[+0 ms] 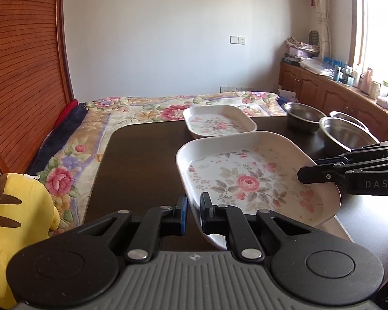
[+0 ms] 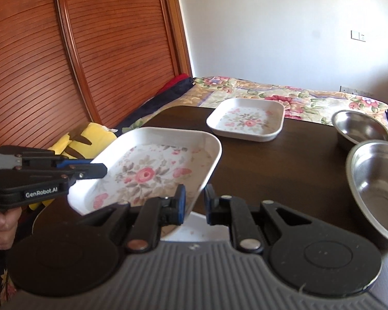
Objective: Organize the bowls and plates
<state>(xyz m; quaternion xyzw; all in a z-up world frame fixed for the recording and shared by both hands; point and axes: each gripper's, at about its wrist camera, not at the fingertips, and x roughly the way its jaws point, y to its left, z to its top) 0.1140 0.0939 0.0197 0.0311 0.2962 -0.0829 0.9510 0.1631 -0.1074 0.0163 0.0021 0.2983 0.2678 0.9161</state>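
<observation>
Near floral plate (image 1: 248,178) is lifted off the dark table (image 1: 142,155) and tilted, held from two sides. Left tool (image 1: 193,213): fingers narrow, straddling the plate's near-left rim, one blue pad outside and one finger inside the wall; whether the pads press the rim I cannot tell from its own view, though in the right wrist view its fingers sit clamped over that edge. Right tool (image 2: 195,204): fingers narrow, astride the opposite rim, a gap showing between rim and outer finger; grip not confirmed. Second floral plate (image 2: 247,120) lies flat at the table's far side, well apart. Three steel bowls (image 1: 302,116) stand at the right of the table, close together. Yellow plush toy (image 1: 15,222) sits off the table's left, on the floral bedcover (image 1: 72,165).
</observation>
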